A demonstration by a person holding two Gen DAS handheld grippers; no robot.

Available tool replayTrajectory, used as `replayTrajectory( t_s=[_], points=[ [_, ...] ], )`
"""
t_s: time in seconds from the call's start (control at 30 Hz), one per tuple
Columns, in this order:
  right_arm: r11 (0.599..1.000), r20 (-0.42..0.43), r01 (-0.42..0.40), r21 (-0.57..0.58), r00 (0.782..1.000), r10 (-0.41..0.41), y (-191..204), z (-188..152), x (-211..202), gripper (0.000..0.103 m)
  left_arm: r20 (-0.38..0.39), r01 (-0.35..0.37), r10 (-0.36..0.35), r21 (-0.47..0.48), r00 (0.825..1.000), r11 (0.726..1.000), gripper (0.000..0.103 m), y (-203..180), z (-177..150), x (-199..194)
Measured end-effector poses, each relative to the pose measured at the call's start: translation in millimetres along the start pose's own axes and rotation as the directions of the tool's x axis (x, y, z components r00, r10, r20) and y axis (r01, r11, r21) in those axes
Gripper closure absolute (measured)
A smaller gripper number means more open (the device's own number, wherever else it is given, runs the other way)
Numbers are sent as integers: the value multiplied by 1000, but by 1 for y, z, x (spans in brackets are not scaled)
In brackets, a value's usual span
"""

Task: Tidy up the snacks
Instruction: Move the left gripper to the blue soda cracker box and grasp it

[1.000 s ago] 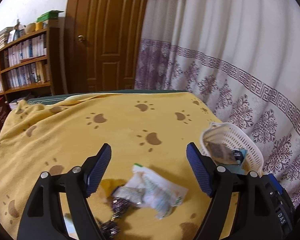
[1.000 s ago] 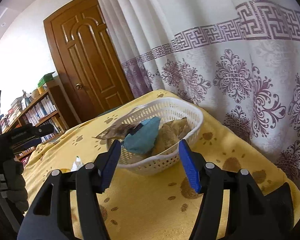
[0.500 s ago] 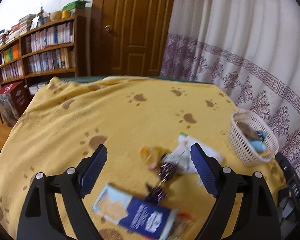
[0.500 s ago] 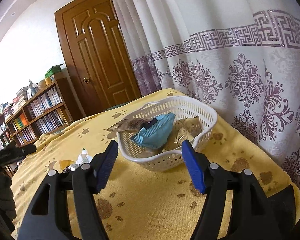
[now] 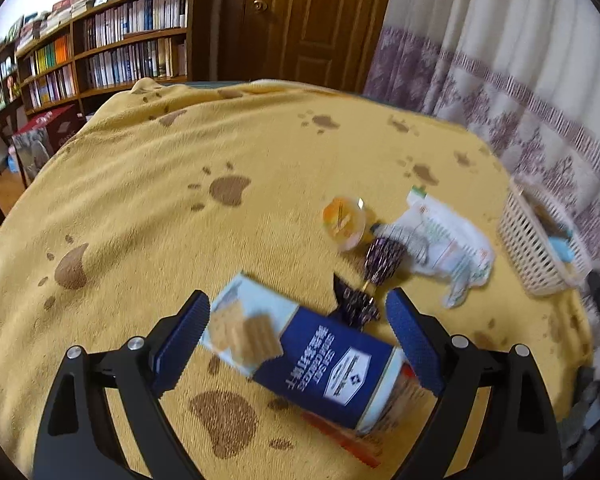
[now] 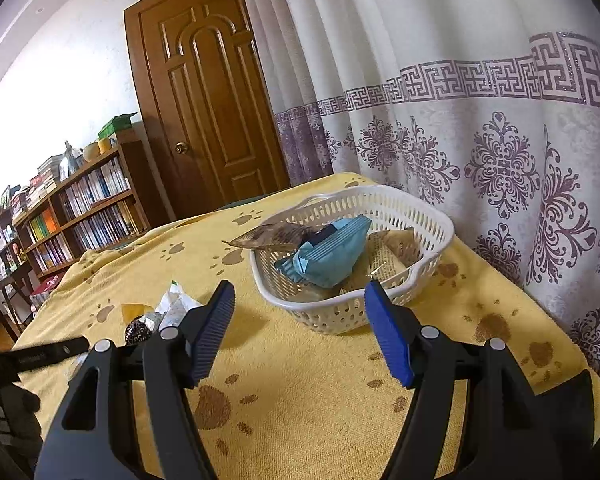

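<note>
covering the whole table is a yellow blanket [image 5: 148,184] with brown paw prints, soft and likely to ruck under a dragged item. a white basket [image 6: 432,222] sits at the curtain side and already holds a light blue packet [image 6: 328,258] and a brown wrapper [image 6: 268,236]; in the left view the basket [image 5: 528,240] lies well to the right of the loose snacks. the left gripper [image 5: 298,344] has its jaws spread wide and grips nothing; it hangs over a blue cracker box [image 5: 316,356], which lies flat between the pads. judged stiff, light and smooth, the box should be taken across its narrow width near the middle, not crushed. a white packet [image 5: 448,246] lies near it, limp and crinkly, best pinched at an edge. an orange jelly cup [image 5: 344,222] and two purple wrapped sweets [image 5: 382,260] lie close together, small and prone to slip. the right gripper [image 6: 300,334] is also wide open and empty, facing the basket but short of it.
</note>
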State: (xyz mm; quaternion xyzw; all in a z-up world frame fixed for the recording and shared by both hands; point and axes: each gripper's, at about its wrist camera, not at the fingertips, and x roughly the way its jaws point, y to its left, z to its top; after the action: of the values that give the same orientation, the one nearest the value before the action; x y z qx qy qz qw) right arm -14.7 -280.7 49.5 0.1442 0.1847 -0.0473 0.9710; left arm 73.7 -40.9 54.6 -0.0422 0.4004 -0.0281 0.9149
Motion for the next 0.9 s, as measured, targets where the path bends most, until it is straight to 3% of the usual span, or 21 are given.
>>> replayTrajectory(
  t_s=[0.17,0.33,0.43,0.53,0.73,0.9],
  points=[
    [1000,-2,-1,-3,1000,1,0,-1,0,34,-22,-19,20,21,1000,1000,14,2,-10,3],
    [1000,1,-4,1,1000,4,0,-1,0,34,-33,-61,62,9,998,998,13,28,-21,-4],
    [1000,0,-7,0,1000,7,0,-1,0,34,-52,-83,81,-32,995,996,13,46,-24,-8],
    [1000,0,-11,-8,1000,11,3,-2,0,34,-62,-59,53,-105,997,993,13,55,-21,-9],
    [1000,-2,-6,-14,1000,6,3,-3,0,34,-35,-10,6,-93,999,996,13,23,-7,-8],
    [1000,-5,-2,-12,1000,2,2,-4,0,34,-55,-36,33,-63,998,997,13,3,-1,7]
  ],
)
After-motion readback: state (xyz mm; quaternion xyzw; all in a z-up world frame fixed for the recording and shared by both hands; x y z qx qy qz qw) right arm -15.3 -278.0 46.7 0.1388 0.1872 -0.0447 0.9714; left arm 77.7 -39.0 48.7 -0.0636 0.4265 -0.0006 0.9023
